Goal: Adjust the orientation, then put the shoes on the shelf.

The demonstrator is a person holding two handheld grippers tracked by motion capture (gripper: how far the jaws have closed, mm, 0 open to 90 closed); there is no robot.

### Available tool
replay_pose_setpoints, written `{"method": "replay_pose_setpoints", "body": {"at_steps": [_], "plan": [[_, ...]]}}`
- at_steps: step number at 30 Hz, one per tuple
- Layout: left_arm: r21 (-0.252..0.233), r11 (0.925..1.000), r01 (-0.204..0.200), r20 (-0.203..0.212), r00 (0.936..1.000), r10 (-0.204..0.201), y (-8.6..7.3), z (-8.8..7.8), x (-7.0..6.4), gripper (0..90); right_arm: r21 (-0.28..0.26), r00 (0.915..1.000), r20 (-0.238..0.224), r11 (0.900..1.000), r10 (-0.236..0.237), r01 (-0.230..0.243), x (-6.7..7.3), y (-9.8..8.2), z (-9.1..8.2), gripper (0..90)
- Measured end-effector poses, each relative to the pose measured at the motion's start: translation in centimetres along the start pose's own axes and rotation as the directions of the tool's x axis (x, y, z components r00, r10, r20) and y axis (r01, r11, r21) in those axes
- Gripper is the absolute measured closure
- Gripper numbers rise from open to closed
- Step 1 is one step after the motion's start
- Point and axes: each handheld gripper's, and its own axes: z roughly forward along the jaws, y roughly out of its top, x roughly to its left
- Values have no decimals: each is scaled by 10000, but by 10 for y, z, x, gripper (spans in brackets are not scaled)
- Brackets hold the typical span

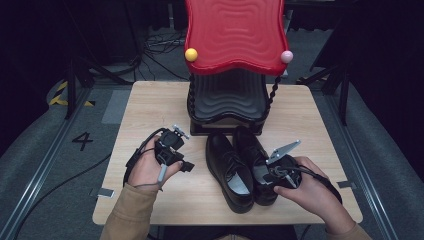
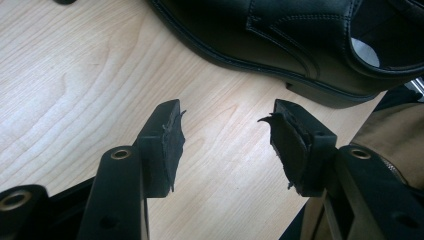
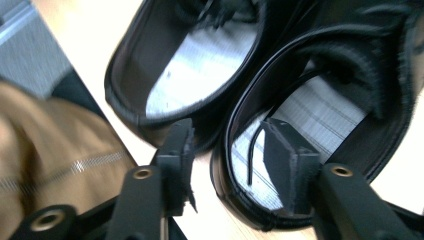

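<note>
Two glossy black leather shoes with pale grey insoles, light wood-grain tabletop, far rippled red lid with yellow and pink knobs, black tray beneath

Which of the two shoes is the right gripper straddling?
The right-hand black shoe, nearer the right gripper: its heel rim sits between the open jaws. The left shoe lies beside it, untouched.

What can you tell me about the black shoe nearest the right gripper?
The right-hand shoe is a black, smooth, leather-looking lace-up with a pale striped insole. It stands upright on the wooden table, toe towards the red-topped rack, pressed side by side against its twin. The right gripper straddles its heel rim, jaws open, one inside, one between the shoes.
</note>
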Motion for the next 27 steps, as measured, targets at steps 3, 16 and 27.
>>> {"method": "replay_pose_setpoints", "body": {"at_steps": [3, 16, 27], "plan": [[-29, 9999, 156, -104, 9998, -156, -1, -2, 3, 476, -445, 9950, 150, 9942, 986, -979, -4, 9, 3, 489], [-125, 9994, 314, -148, 9994, -316, -7, -6, 10, 476, 379, 9645, 1116, 9688, 2394, -2449, -6, 39, 58, 440], [-48, 9990, 455, -152, 9988, -456, -10, -4, 12, 471, 965, 9409, 2195, 9540, 2579, -2840, 0, 44, 77, 534]]}}
